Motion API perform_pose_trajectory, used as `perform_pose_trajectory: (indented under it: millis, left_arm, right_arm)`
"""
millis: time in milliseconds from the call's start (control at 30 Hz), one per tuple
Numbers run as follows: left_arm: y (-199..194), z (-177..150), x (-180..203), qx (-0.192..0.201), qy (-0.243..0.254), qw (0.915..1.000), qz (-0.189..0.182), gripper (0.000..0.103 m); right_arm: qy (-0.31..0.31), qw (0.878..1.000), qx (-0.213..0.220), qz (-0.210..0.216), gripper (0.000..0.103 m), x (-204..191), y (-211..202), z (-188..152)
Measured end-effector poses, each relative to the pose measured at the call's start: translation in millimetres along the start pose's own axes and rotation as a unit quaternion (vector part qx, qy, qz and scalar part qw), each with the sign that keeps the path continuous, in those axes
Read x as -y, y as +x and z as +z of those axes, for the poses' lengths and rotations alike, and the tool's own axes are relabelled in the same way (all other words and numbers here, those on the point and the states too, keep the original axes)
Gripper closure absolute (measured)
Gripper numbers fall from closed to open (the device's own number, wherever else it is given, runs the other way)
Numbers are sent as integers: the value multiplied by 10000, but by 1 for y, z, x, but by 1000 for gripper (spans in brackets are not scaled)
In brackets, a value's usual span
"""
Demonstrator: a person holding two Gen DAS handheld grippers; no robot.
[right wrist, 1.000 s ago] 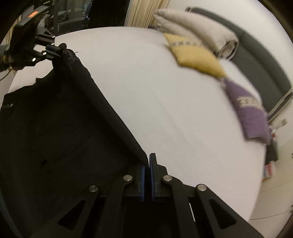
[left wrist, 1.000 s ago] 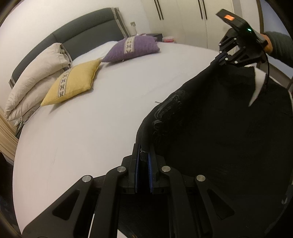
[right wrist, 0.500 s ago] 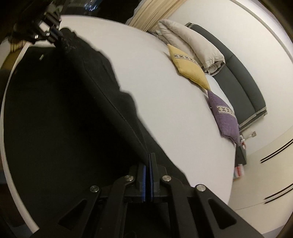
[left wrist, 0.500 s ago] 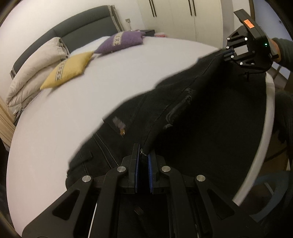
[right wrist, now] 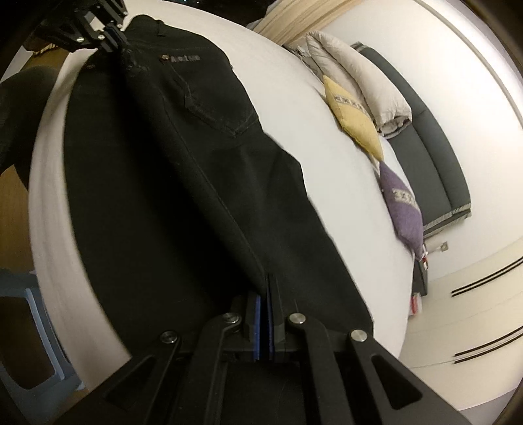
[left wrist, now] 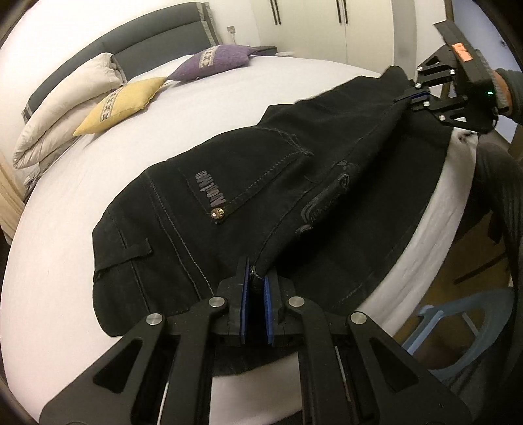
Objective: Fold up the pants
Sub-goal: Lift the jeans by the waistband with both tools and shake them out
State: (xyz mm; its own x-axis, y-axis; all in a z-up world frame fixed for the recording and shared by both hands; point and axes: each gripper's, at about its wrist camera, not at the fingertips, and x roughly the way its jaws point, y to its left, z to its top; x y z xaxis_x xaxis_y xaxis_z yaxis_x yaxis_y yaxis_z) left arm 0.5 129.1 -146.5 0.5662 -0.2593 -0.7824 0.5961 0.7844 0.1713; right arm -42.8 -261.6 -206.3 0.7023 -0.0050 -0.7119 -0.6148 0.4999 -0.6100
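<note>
Black pants (left wrist: pixel 248 196) lie lengthwise along the near edge of a white bed (left wrist: pixel 81 202), back pocket up. My left gripper (left wrist: pixel 257 287) is shut on the upper layer's edge near the waistband, holding it slightly off the layer below. At the far end my right gripper (left wrist: pixel 412 97) is shut on the same raised edge by the leg. In the right wrist view the pants (right wrist: pixel 183 170) stretch away from my right gripper (right wrist: pixel 265 294) to the left gripper (right wrist: pixel 114 36) at the top left. Part of the fabric hangs over the mattress edge.
A yellow cushion (left wrist: pixel 122 103), a purple cushion (left wrist: pixel 215 60) and a folded pale duvet (left wrist: pixel 62 108) sit by the grey headboard (left wrist: pixel 130 49). A blue plastic stool (left wrist: pixel 464 330) stands on the floor beside the bed. White wardrobe doors (left wrist: pixel 310 29) are behind.
Both grippers have carried the held edge of the pants toward the near side of the bed and lower. The pants, bunched and lifted before, now lie spread on the mattress with the pocket showing.
</note>
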Motion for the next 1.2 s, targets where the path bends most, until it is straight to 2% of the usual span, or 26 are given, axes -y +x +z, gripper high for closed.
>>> perform_pose_trajectory:
  millis: [133, 233, 367, 600, 833, 1000, 1200]
  left_arm:
    - [-3, -6, -7, -42, 7, 10000, -57, 96]
    - [-5, -14, -7, -132, 123, 9998, -119, 96]
    - [-3, -18, -4, -193, 265, 9994, -91, 96]
    - [-8, -20, -7, -205, 293, 9991, -242, 96]
    - [-3, -23, -10, -304, 344, 9988, -178, 96]
    - [10, -29, -6, -362, 439, 9983, -80, 95]
    - [19, -27, -3, -392, 370, 9984, 182, 94]
  right_arm:
    - [-71, 10000, 55, -38, 100, -1, -17, 13]
    - [-141, 9999, -27, 42, 100, -6, -16, 17]
    - [-334, 9992, -200, 135, 100, -24, -6, 9]
    - [-111, 9991, -242, 321, 100, -44, -24, -1]
    - [-51, 9989, -244, 392, 100, -58, -30, -1]
    - [-13, 9979, -338, 548, 100, -74, -16, -11]
    - [244, 9986, -296, 351, 96, -79, -10, -8]
